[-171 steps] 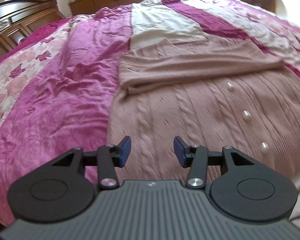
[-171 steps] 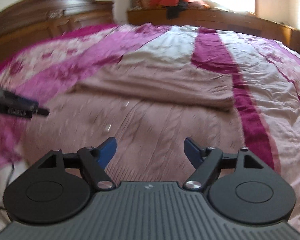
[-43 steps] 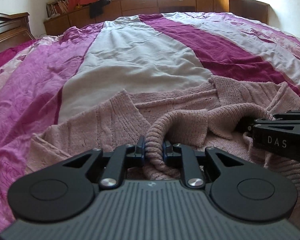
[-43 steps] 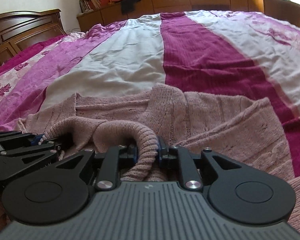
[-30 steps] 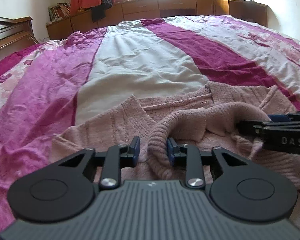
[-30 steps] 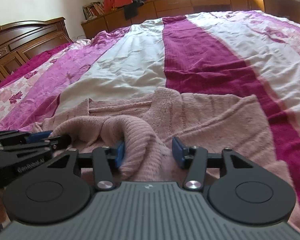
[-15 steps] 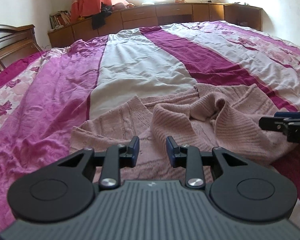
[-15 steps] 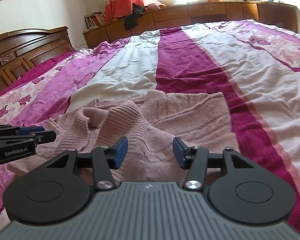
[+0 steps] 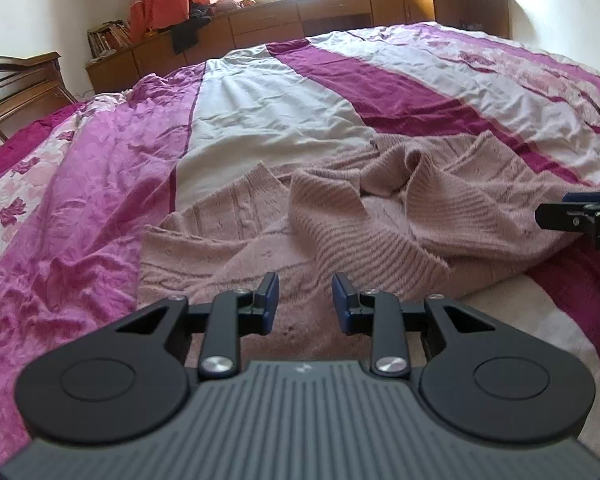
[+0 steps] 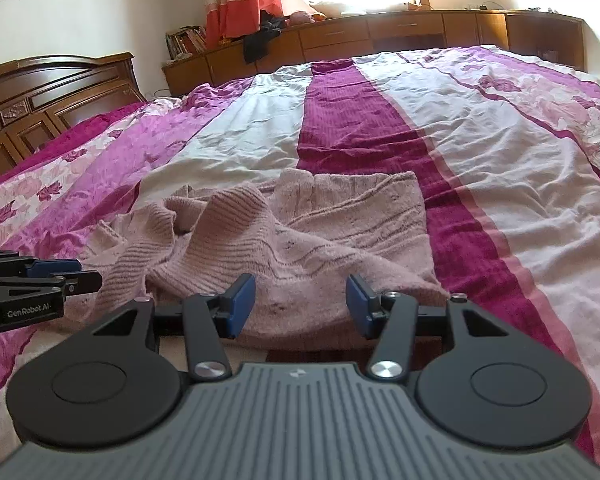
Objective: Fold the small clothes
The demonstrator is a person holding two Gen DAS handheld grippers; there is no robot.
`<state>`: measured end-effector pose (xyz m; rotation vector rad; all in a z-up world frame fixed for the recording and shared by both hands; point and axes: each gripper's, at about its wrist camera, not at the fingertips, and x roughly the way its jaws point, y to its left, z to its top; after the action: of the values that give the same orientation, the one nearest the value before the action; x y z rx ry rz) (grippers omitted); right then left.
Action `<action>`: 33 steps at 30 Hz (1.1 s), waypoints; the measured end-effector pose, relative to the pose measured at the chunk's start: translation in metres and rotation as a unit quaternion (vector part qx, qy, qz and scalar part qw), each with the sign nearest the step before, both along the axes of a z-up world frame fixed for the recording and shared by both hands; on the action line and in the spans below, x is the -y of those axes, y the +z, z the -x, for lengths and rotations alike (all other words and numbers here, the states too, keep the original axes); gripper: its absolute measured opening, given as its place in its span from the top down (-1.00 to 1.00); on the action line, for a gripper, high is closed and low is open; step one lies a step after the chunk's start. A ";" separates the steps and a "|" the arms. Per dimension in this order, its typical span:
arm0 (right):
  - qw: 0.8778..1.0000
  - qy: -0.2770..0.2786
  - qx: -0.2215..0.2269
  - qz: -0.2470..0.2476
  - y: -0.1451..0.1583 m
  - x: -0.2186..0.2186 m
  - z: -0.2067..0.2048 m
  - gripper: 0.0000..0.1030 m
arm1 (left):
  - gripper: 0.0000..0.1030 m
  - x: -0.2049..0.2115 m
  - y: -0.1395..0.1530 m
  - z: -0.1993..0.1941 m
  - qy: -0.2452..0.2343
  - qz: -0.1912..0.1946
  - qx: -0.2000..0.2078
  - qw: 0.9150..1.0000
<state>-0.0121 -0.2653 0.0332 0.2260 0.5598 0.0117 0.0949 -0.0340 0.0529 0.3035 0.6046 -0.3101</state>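
A dusty-pink knitted cardigan [image 9: 364, 216] lies folded over in a loose heap on the striped bedspread [image 9: 260, 96]; its ribbed hem is rumpled on top. The same cardigan [image 10: 300, 232] fills the middle of the right wrist view. My left gripper [image 9: 305, 300] stands open just short of the cardigan's near edge, nothing between its blue pads. My right gripper [image 10: 301, 302] is open wider, also empty, hovering at the near edge. Each gripper shows at the side of the other's view: the right one [image 9: 576, 216], the left one [image 10: 60, 276].
A dark wooden headboard [image 10: 56, 92] stands at the left. Low wooden cabinets [image 10: 400, 36] with books and clothes on top run along the far wall under a curtained window. The bed stretches wide beyond and to the right of the cardigan.
Both grippers were shut on the ribbed hem, then opened and let it drop. Since then they have drawn back and risen, so the cardigan lies farther off.
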 end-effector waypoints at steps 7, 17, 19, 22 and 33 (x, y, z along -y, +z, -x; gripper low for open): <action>1.000 0.005 -0.004 0.009 -0.003 -0.003 0.009 -0.15 | 0.01 0.001 -0.007 0.011 -0.008 -0.018 0.004 1.000; 1.000 0.019 -0.003 0.018 -0.007 -0.012 0.014 -0.51 | 0.01 0.012 -0.025 0.023 -0.039 -0.068 0.005 0.997; 0.999 0.021 -0.003 0.024 -0.006 -0.014 0.014 -0.52 | 0.01 0.015 -0.028 0.024 -0.043 -0.077 0.008 0.996; 0.999 0.030 0.002 0.041 -0.004 -0.018 0.014 -0.53 | 0.01 0.021 -0.033 0.026 -0.053 -0.096 0.018 0.994; 0.987 0.101 0.015 0.122 -0.002 -0.043 0.003 -0.53 | -0.01 0.035 -0.044 0.028 -0.073 -0.133 0.055 0.987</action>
<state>-0.0156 -0.2227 0.0309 -0.0698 0.5478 0.1419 0.0666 -0.0690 0.0090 0.6209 0.5154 -0.3508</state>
